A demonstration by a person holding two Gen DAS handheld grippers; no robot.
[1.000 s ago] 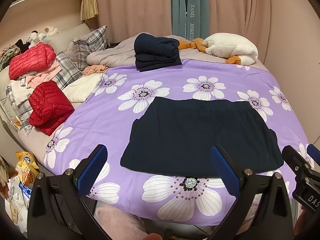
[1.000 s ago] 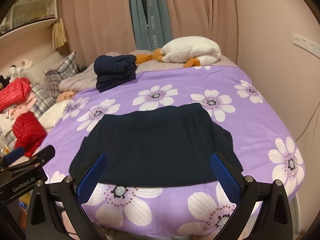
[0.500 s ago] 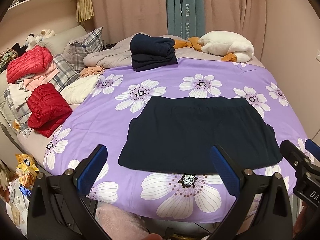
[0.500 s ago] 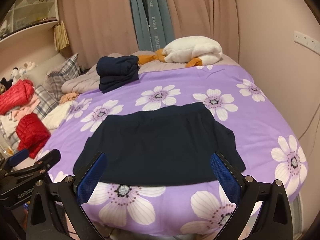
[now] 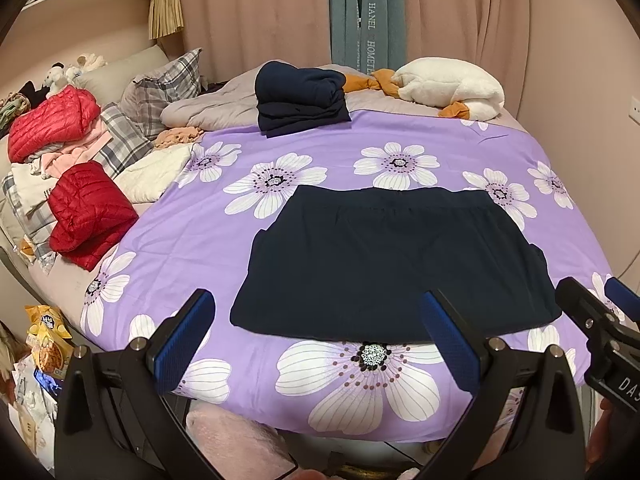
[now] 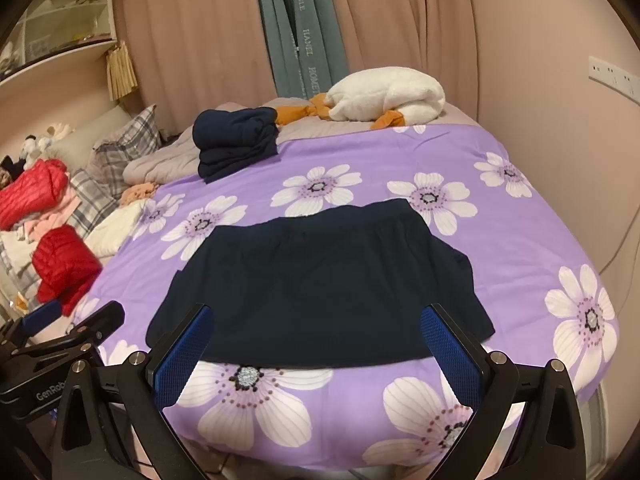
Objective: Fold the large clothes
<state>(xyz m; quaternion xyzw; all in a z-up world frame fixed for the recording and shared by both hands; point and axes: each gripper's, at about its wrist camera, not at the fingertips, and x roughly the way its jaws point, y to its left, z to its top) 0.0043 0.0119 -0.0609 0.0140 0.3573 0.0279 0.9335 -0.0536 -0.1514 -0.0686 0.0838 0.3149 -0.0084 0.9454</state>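
Left wrist view: navy garment (image 5: pixel 396 264) flat on bed (image 5: pixel 200 240), unfolded; folded stack (image 5: pixel 302 98) done; both grippers' jaws wide, empty.

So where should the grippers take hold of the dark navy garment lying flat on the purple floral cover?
Likely the two near hem corners of the navy garment, coming from the near bed edge. It lies flat with its gathered band far and its hem nearest. The open left gripper faces the left corner, the open right gripper the right, allowing a fold away.
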